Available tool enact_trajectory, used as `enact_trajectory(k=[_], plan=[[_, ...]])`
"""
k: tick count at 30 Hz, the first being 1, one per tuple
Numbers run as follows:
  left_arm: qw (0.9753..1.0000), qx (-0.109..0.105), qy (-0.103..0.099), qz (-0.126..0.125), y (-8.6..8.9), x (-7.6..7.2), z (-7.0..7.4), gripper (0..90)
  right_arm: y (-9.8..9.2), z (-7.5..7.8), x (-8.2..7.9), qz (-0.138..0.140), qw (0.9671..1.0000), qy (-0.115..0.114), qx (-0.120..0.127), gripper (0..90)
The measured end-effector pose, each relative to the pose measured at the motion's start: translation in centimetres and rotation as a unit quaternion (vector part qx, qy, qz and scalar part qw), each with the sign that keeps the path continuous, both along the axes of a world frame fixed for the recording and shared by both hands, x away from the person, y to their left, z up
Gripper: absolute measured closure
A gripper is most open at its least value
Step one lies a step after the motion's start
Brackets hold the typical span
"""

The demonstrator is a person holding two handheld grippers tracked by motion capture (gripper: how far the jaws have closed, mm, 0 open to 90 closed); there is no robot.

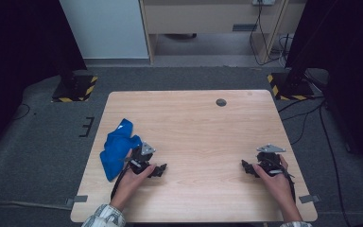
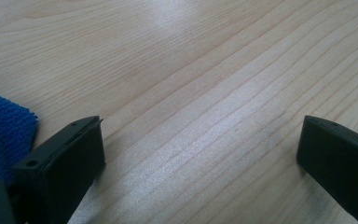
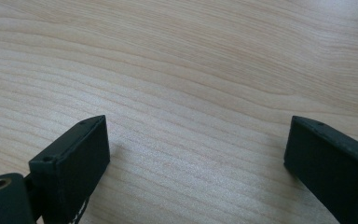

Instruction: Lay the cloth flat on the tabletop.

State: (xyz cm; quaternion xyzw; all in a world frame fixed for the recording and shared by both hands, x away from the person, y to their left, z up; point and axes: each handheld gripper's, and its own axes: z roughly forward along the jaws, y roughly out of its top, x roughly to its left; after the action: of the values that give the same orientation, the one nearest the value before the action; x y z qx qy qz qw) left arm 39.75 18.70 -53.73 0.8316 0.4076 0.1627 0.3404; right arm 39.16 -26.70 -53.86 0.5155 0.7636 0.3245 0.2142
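in the high view, nearest the camera, two forearms come in from the bottom edge, the left one in a plaid sleeve (image 1: 105, 216). the left hand (image 1: 131, 180) holds the left claw (image 1: 159, 170) low over the front left part of the wooden desk (image 1: 203, 127), and the right hand (image 1: 275, 178) holds the right claw (image 1: 246, 166) over the front right part. the two claws point inward toward each other and are well apart. a crumpled blue cloth (image 1: 117, 146) lies on the desk near its left edge, just beside the left claw on its outer side. a small dark round cap (image 1: 221, 102) sits in the desk top near the far edge.

in the left gripper view, the left claw (image 2: 200, 140) stands wide open, its black jaws close over bare wood with nothing between them. a corner of the blue cloth (image 2: 2, 130) lies just outside the left-hand jaw, right beside it; whether they touch is hard to tell.

in the right gripper view, the right claw (image 3: 198, 140) is also spread wide open and empty, its jaws low over the plain wood grain of the desk (image 3: 182, 60).
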Motion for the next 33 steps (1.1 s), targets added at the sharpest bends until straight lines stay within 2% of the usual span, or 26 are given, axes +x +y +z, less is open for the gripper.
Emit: enact_trajectory(k=[5,9,13,14,15,16,17,18,19,20,21,22,23,24,28,33], plan=[[1.0,0.0,-0.001,-0.001,0.1,0.1,0.0,0.2,0.0,0.0,0.0,0.0,1.0,0.0,0.0,6.6],[0.9999,-0.006,-0.003,0.008,0.4,0.1,0.2,4.8,0.0,0.0,0.0,0.001,1.0,0.0,0.0,6.6],[0.9998,-0.014,-0.011,0.011,0.7,0.0,0.7,5.0,0.0,0.0,0.0,0.001,1.0,0.0,0.0,6.6],[0.9996,-0.015,-0.021,0.011,0.9,-0.1,1.3,5.0,0.0,0.0,0.0,0.001,1.0,0.0,0.0,6.6],[0.9996,-0.015,-0.021,0.011,0.9,-0.1,1.3,5.0,0.0,0.0,0.0,0.001,1.0,0.0,0.0,6.6],[0.9991,-0.018,-0.034,0.015,1.4,-0.1,1.9,4.9,0.0,0.0,0.0,0.0,1.0,0.0,0.0,6.6],[0.9991,-0.018,-0.034,0.015,1.4,-0.1,1.9,4.4,0.0,0.0,0.0,0.0,1.0,0.0,0.0,6.6],[0.9982,-0.017,-0.049,0.028,2.1,-0.1,2.5,4.3,0.0,0.0,0.0,0.001,1.0,0.0,0.0,6.6],[0.9982,-0.017,-0.049,0.028,2.1,-0.1,2.5,4.5,0.0,0.0,0.0,0.0,1.0,0.0,0.0,6.6],[0.9967,-0.05,-0.052,0.038,3.2,-0.1,3.2,4.3,0.0,0.0,0.0,0.001,1.0,0.0,0.0,6.6],[0.9967,-0.05,-0.052,0.038,3.2,-0.1,3.2,4.3,0.0,0.0,0.0,0.001,1.0,0.0,0.0,6.6],[0.9955,-0.056,-0.059,0.049,4.3,-0.1,3.7,4.5,0.0,0.0,0.0,0.001,1.0,0.0,0.0,6.6],[0.9955,-0.056,-0.059,0.049,4.3,-0.1,3.7,4.5,0.0,0.0,0.0,0.001,1.0,0.0,0.0,6.6],[0.995,-0.056,-0.062,0.055,5.2,-0.2,4.0,4.5,0.0,0.0,0.0,0.0,1.0,0.001,0.0,6.6],[0.9937,-0.061,-0.065,0.067,6.5,-0.3,4.5,4.5,0.0,0.0,0.0,0.0,1.0,0.001,0.0,6.6],[0.9896,-0.073,-0.088,0.087,8.1,-0.6,5.6,4.9,0.1,0.0,0.0,0.007,1.0,0.001,0.0,6.5]])
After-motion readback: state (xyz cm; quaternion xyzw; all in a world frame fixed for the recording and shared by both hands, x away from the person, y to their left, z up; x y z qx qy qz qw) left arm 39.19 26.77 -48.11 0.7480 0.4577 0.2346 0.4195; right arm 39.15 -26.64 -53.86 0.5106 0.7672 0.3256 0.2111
